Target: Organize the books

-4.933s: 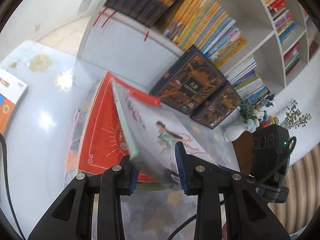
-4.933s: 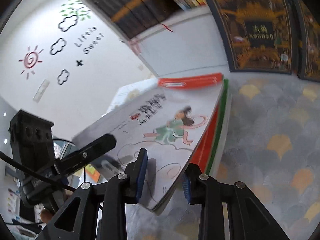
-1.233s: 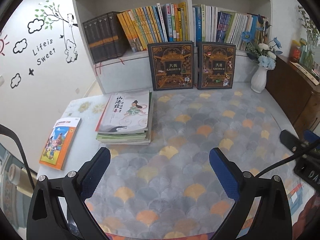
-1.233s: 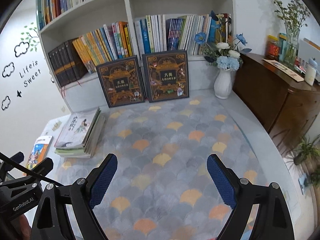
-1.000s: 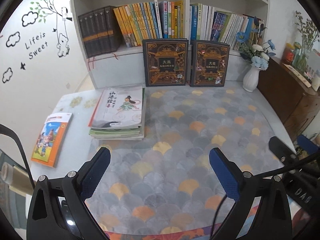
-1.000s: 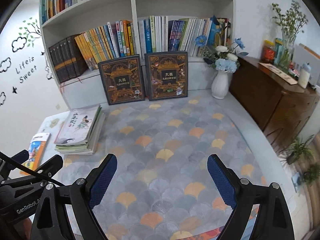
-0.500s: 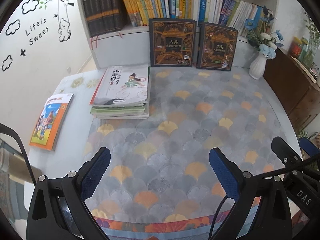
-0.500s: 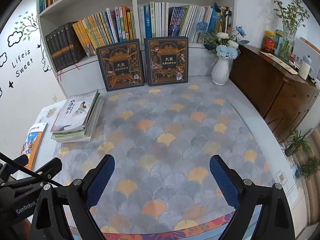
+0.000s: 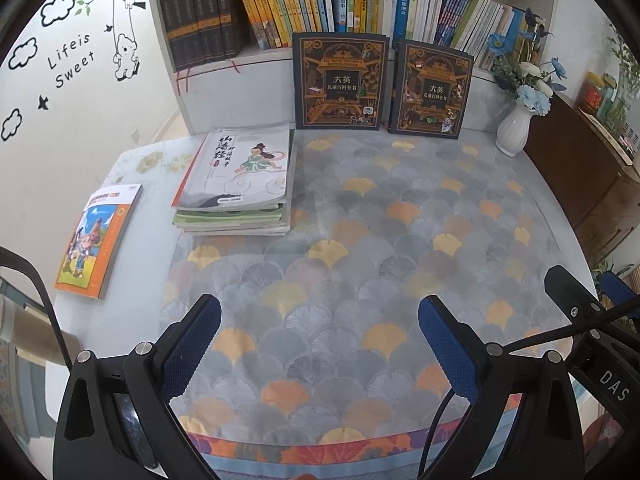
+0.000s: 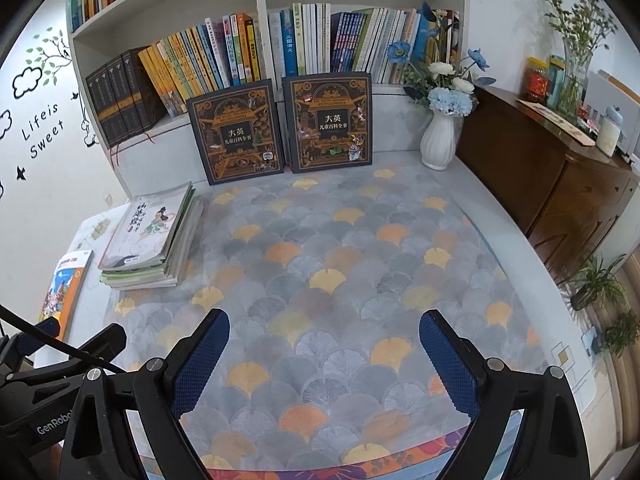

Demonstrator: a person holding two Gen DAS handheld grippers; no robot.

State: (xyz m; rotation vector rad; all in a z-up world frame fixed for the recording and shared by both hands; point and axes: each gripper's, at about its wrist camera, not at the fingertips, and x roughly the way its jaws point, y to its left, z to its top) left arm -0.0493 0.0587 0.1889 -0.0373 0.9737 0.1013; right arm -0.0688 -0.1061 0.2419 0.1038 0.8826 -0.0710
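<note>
A stack of thin books [image 9: 240,176] lies flat at the table's back left, topped by a white cover with a green-robed figure; the right wrist view shows the same stack [image 10: 152,240]. An orange picture book [image 9: 98,236] lies alone near the left edge, also visible as the orange book [image 10: 66,284]. Two dark ornate books [image 9: 340,84] [image 10: 328,120] stand upright against the bookshelf. My left gripper [image 9: 320,348] is open and holds nothing, well back from the stack over the near edge. My right gripper [image 10: 324,360] is likewise open with nothing between its fingers.
A fan-patterned cloth [image 9: 380,260] covers the table. A white vase of blue flowers [image 10: 440,140] stands at the back right beside a brown wooden cabinet [image 10: 560,184]. The bookshelf [image 10: 260,52] behind is packed with upright books. The other gripper's body [image 9: 592,320] shows at the right.
About five seconds ago both grippers held the white-covered book; it now lies on the stack. Both grippers are open and have pulled back to the table's near edge, still tilting slightly downward.
</note>
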